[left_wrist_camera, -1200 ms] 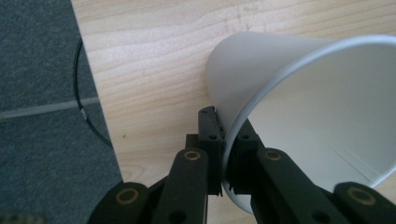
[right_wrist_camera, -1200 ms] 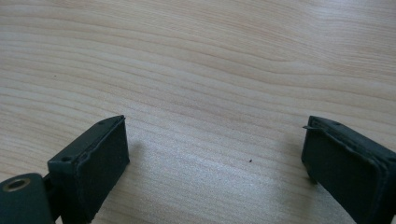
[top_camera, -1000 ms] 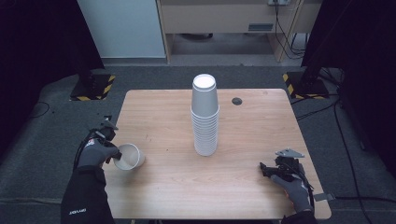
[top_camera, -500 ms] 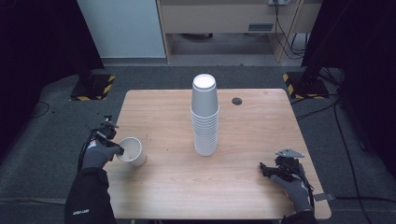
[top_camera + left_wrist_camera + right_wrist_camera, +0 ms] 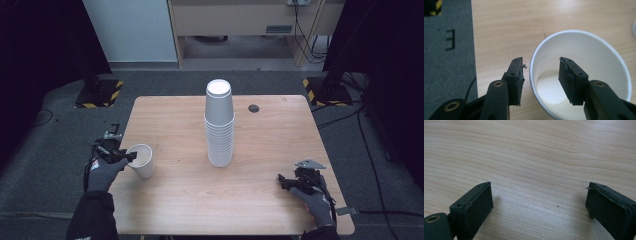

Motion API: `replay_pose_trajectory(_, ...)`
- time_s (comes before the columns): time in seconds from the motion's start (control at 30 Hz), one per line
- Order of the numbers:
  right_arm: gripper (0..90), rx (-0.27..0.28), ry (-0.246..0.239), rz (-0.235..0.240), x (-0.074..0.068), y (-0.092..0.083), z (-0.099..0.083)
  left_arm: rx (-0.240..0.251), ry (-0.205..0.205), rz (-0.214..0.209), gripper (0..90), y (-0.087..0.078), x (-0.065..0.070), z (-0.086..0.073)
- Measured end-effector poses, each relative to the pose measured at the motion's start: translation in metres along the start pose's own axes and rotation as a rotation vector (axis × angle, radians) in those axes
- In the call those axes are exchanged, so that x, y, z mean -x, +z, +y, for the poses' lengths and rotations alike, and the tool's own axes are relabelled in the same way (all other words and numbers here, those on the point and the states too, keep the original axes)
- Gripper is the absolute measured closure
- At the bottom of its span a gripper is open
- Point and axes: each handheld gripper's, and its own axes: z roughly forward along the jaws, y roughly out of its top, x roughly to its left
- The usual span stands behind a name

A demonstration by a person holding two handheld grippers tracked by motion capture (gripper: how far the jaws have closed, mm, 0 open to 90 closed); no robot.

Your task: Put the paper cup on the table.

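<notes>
We saw the left gripper [image 5: 541, 75] straddling the single cup's [image 5: 141, 160] rim, jaws apart, likely placing it; right gripper [image 5: 539, 207] rested wide open, idle.

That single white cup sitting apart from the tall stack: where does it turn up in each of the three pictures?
High view: the single cup stands near the table's left edge, at the left gripper.
Left gripper view: it is at right of centre, seen from above; one jaw sits inside the wall, the other outside, with a gap.
Right gripper view: wood and this gripper's own jaws; the cup is absent.
Shared landmark: the wooden tabletop.
</notes>
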Motion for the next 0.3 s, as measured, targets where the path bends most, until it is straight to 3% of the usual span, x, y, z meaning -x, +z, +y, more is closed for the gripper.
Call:
replay_pose_trajectory(0.03, 7.6, -0.001, -0.003, 0.0, 0.0, 0.0, 0.0, 0.077, -0.021, -0.017, 48.0, -0.004, -0.001, -0.007)
replay_pose_trajectory(0.07, 7.6, -0.001, -0.002, 0.001, 0.0, 0.0, 0.0, 0.11, -0.026, -0.024, 45.8, -0.005, -0.001, -0.01)
replay_pose_trajectory(0.1, 7.6, -0.001, -0.003, 0.001, 0.0, 0.0, 0.0, 0.11, -0.026, -0.024, 42.4, -0.005, -0.001, -0.01)
replay_pose_trajectory(0.17, 7.6, 0.001, -0.001, -0.001, 0.0, 0.0, 0.0, 0.193, -0.039, -0.037, 41.6, -0.008, -0.001, -0.023)
replay_pose_trajectory(0.3, 7.6, 0.0, 0.0, 0.0, 0.0, 0.0, 0.0, 0.24, -0.04, -0.06, 39.0, -0.011, 0.0, -0.035)
